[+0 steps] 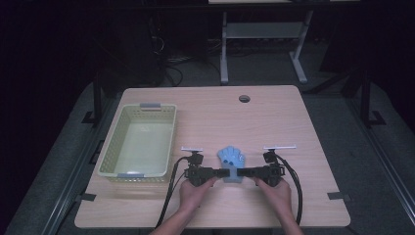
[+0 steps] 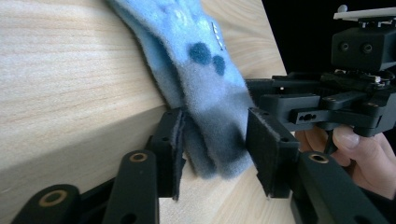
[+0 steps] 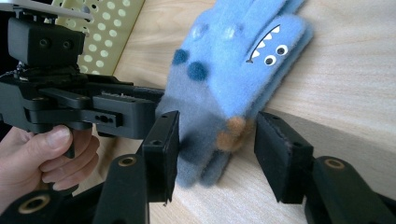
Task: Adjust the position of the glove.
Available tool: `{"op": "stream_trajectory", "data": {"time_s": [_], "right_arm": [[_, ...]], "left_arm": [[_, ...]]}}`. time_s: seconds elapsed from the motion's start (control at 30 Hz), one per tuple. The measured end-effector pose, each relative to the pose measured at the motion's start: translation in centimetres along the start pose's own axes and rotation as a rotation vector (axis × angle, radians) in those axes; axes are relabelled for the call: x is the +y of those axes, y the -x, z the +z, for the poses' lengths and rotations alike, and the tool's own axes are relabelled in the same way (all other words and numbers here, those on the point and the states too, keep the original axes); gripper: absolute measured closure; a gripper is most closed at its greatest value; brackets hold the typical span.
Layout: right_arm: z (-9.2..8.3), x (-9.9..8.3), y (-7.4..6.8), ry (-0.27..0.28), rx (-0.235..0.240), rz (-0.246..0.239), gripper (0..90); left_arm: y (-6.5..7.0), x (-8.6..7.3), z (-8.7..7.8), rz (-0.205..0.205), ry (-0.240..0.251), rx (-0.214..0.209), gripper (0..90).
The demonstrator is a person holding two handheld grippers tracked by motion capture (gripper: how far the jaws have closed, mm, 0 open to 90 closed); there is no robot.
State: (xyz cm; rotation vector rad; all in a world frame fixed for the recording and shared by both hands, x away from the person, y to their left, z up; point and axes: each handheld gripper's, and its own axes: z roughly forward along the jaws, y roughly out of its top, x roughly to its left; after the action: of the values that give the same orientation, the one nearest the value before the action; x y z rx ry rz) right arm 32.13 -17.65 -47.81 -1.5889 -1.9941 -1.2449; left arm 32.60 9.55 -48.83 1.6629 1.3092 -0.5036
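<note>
a blue plush glove (image 1: 232,161) with a toothy monster face lies flat on the wooden desk (image 1: 274,117), near the front edge and between the two hands. its cuff end points toward the person. the left gripper (image 1: 222,173) comes from the left side and the right gripper (image 1: 240,172) from the right side, and they meet at the cuff. in the left gripper view the cuff of the glove (image 2: 205,107) sits between the two black jaws; one pad is against the fabric, the other stands just beside it, so it is partly open. in the right gripper view the jaws stand on both sides of the glove (image 3: 233,79), with a small gap on each side. a pale green basket (image 1: 112,161) stands on the left part of the desk, well apart from the glove.
</note>
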Motion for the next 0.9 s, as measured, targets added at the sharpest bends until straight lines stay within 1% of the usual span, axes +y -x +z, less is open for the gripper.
{"op": "stream_trajectory", "data": {"time_s": [0.1, 0.23, 0.37, 0.43, 0.47, 0.77, 0.8, 0.9], "right_arm": [[0.19, -0.11, 0.00, 0.008, 0.004, 0.013, 54.6], [0.30, -0.20, -0.02, 0.013, 0.003, 0.022, 57.8], [0.46, -0.35, 0.07, 0.023, 0.012, 0.034, 60.7], [0.56, -0.40, 0.09, 0.026, 0.021, 0.042, 61.9], [0.69, -0.47, 0.09, 0.032, 0.027, 0.053, 63.1], [0.93, -0.65, 0.09, 0.039, 0.034, 0.060, 65.6], [1.00, -0.67, 0.08, 0.033, 0.041, 0.058, 66.0], [1.06, -0.71, 0.18, 0.034, 0.053, 0.066, 67.0]], "left_arm": [[-0.04, -0.07, 0.08, -0.008, 0.002, -0.005, 59.3], [0.01, -0.08, 0.12, -0.003, -0.001, -0.001, 60.8], [0.02, -0.04, 0.13, -0.007, -0.006, 0.000, 60.9], [0.11, -0.02, 0.13, -0.003, -0.009, 0.008, 60.9], [0.12, 0.00, 0.18, -0.003, -0.008, 0.008, 61.0], [0.13, 0.06, 0.42, -0.007, -0.003, 0.008, 63.4], [0.22, 0.01, 0.46, 0.004, -0.005, 0.011, 63.5], [0.22, 0.01, 0.54, 0.002, -0.005, 0.010, 64.0]]}}
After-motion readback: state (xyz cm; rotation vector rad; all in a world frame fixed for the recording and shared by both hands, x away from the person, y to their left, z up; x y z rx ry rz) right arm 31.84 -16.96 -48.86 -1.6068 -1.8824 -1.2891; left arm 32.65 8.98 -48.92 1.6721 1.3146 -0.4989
